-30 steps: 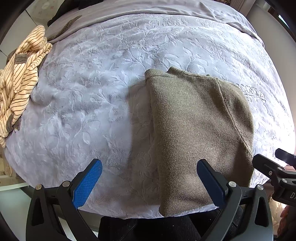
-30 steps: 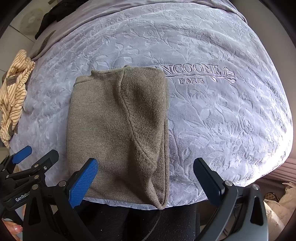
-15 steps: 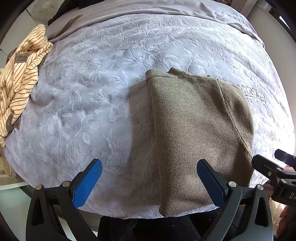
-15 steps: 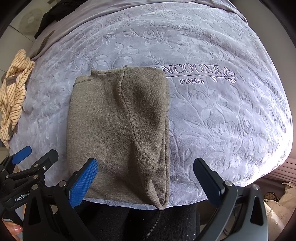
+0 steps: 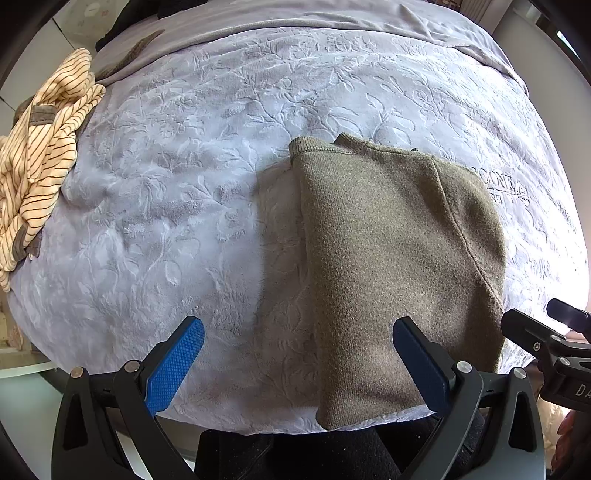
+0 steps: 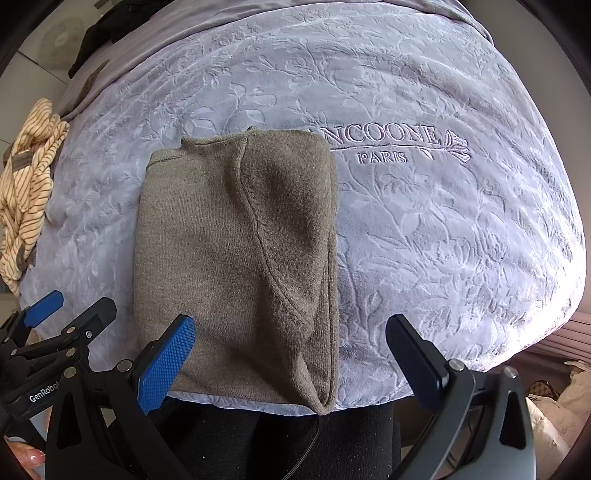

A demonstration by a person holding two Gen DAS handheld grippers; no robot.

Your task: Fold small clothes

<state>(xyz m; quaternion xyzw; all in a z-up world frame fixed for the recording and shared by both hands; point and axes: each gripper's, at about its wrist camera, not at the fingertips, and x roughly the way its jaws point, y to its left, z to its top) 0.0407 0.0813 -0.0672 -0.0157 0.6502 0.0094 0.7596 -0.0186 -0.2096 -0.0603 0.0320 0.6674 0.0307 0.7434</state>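
An olive-green knit garment lies folded lengthwise on the pale lilac bedspread, its near hem at the bed's front edge. It also shows in the right wrist view. My left gripper is open and empty, hovering over the garment's near-left edge. My right gripper is open and empty over the garment's near-right hem. The left gripper also shows at the left of the right wrist view, and the right gripper's fingers show at the right of the left wrist view.
A cream striped garment lies crumpled at the bed's left edge, also in the right wrist view. Embroidered lettering marks the bedspread right of the olive garment. A grey sheet lies at the far end.
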